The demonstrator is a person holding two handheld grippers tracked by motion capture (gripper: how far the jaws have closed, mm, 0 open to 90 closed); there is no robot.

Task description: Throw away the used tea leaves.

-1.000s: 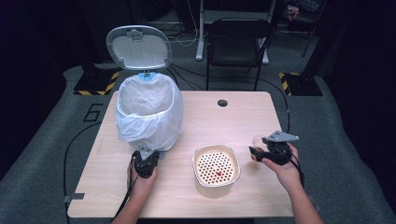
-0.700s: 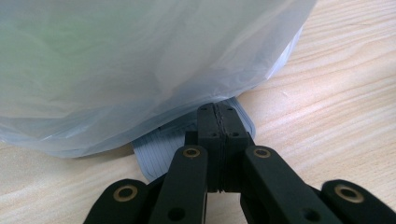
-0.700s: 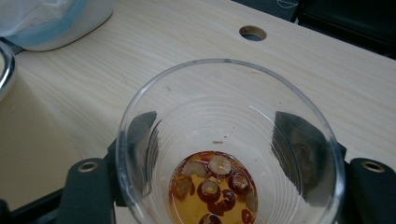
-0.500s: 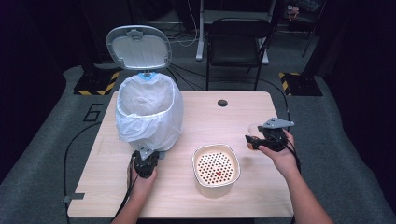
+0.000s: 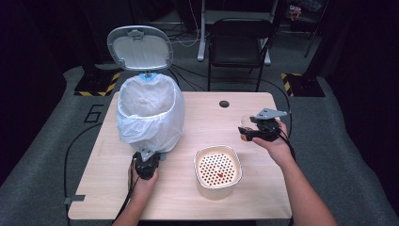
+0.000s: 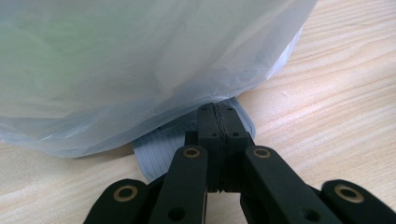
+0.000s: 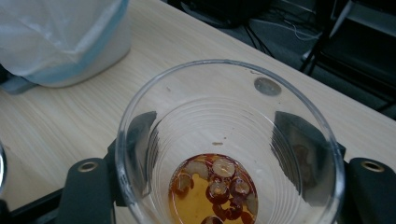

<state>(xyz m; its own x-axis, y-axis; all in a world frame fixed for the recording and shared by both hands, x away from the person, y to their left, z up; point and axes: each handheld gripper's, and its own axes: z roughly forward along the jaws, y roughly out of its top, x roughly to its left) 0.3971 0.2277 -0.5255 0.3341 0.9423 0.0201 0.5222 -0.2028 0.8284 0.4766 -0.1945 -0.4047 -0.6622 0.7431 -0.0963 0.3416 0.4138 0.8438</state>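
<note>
High view: right gripper (image 5: pixel 246 133) grasps a clear cup (image 5: pixel 245 128) above the table (image 5: pixel 197 110), right of the bin (image 5: pixel 149 113); strainer bowl (image 5: pixel 218 170) nearby. Left gripper view: left gripper (image 6: pixel 218 122) clenched, pressing the bin's pedal (image 6: pixel 152 156). Right gripper view: cup (image 7: pixel 224 140) holds amber liquid with fruit pieces (image 7: pixel 219 186).

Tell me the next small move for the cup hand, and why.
Probably carry the clear cup over the strainer bowl and tip it. The right gripper grips it above the table, amber liquid and fruit bits still inside.
</note>
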